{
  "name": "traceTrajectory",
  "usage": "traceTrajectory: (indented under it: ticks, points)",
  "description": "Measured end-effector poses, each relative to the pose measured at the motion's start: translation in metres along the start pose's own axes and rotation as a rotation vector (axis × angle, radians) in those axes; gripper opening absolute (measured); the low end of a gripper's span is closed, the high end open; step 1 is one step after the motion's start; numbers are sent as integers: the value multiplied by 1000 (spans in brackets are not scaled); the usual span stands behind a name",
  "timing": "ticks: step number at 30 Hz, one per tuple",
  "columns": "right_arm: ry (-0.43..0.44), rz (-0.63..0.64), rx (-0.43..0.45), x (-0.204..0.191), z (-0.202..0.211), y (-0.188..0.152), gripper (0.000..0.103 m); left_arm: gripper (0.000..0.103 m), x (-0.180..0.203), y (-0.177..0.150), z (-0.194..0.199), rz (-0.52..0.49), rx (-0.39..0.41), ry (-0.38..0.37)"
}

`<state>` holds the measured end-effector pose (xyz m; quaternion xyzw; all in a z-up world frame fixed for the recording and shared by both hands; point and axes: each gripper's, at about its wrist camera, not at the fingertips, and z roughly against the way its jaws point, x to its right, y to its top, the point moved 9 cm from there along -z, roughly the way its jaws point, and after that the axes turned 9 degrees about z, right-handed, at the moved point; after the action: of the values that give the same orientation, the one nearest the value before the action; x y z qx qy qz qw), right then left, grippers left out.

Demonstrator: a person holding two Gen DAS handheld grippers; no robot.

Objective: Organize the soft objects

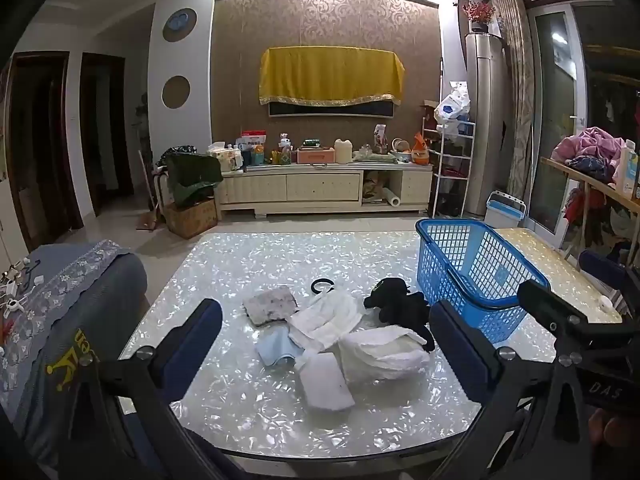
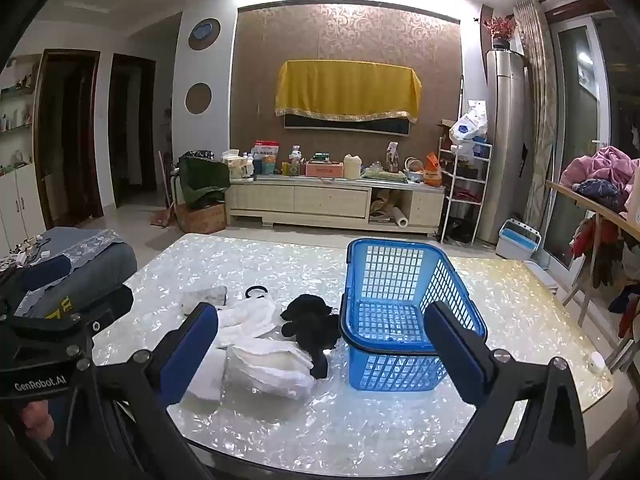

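Observation:
A pile of soft things lies on the shiny table: a grey cloth, a white crumpled cloth, a light blue cloth, a folded white pad, a white padded bundle, a black plush toy and a black hair ring. An empty blue basket stands right of the pile; it also shows in the right wrist view. My left gripper is open above the near table edge, facing the pile. My right gripper is open, facing the basket and the black toy.
A grey-blue sofa arm with lace cover lies left of the table. A TV cabinet with clutter stands against the far wall. A wooden rack with clothes stands at right. A white round object sits near the table's right corner.

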<state>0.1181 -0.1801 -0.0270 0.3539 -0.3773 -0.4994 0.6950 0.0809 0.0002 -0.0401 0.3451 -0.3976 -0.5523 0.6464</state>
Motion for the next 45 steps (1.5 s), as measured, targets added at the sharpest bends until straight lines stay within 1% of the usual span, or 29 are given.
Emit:
traceTrajectory:
  ticks: [2,4,8,13,15,28,35,45]
  points:
    - [3,-3,-10,0,0,0,103,103,0,1,0,6,16,-7]
    - [-1,-1,-4,1,1,1,103,103,0,1,0,2,13,-1]
    - [7,-6,-21,1,1,0,103,103,2,-1,-2,3,5,-3]
    - [16,-15,-26,-2,-7,-10,103,103,1,-3,0,2,-1,0]
    - [22,-19,-29,-2,-7,-10,103,103,1,-2,-3,4,-13,1]
    - [33,-29,-47,1,-5,-11,103,103,1,-3,-5,0,-26,13]
    - [35,-25,-60,-2,-5,-13,103,103,0,-4,-5,12,-30,-1]
    - [30,-23,-68,-1,-3,-14,103,103,2,-6,-4,9,-32,-1]
